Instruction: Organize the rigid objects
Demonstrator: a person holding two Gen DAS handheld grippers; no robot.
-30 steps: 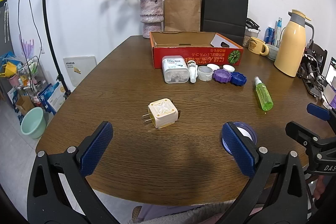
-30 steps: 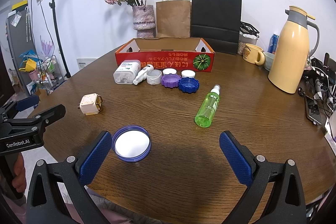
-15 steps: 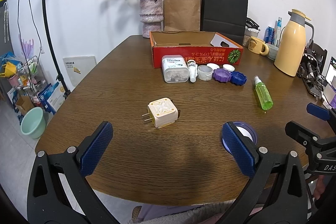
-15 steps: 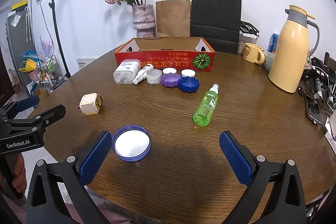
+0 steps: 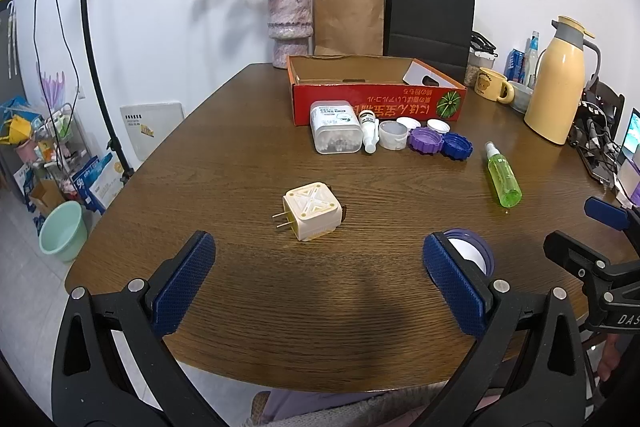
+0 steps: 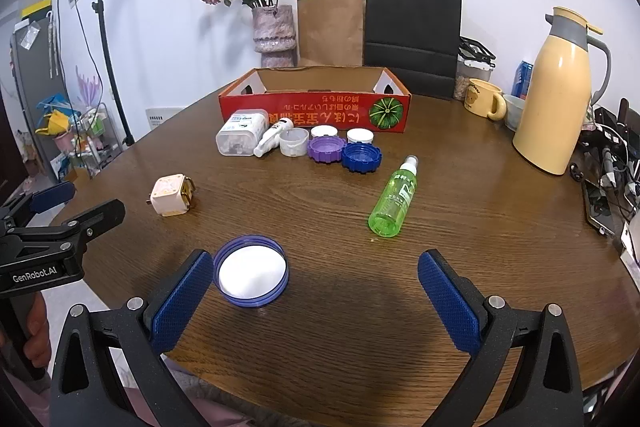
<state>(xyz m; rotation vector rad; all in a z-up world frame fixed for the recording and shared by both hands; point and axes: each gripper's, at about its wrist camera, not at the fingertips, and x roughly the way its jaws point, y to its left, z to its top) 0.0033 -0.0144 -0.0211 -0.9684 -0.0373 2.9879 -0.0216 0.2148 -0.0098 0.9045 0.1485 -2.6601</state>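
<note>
A cream plug adapter (image 5: pixel 312 211) (image 6: pixel 172 195) lies on the brown table, just ahead of my open left gripper (image 5: pixel 319 279). A blue-rimmed round lid (image 6: pixel 251 270) (image 5: pixel 472 251) sits by the left finger of my open right gripper (image 6: pixel 314 301). A green spray bottle (image 6: pixel 395 197) (image 5: pixel 502 180) lies on its side further out. In front of the open red cardboard box (image 6: pixel 316 103) (image 5: pixel 376 95) stands a row: a clear rectangular container (image 5: pixel 335 131), a small white bottle (image 5: pixel 369 129), a white cup (image 5: pixel 392 135), a purple lid (image 5: pixel 426 140) and a dark blue lid (image 5: pixel 457 146).
A yellow thermos jug (image 6: pixel 560 95), a yellow mug (image 6: pixel 482 102) and cables (image 6: pixel 612 163) crowd the right side. A vase of dried roses (image 6: pixel 274 31) and two paper bags (image 6: pixel 412 35) stand behind the box. The near table edge (image 5: pixel 320 379) runs under both grippers.
The green spray bottle has rolled a little to the right and settled. Both grippers hold their places.
</note>
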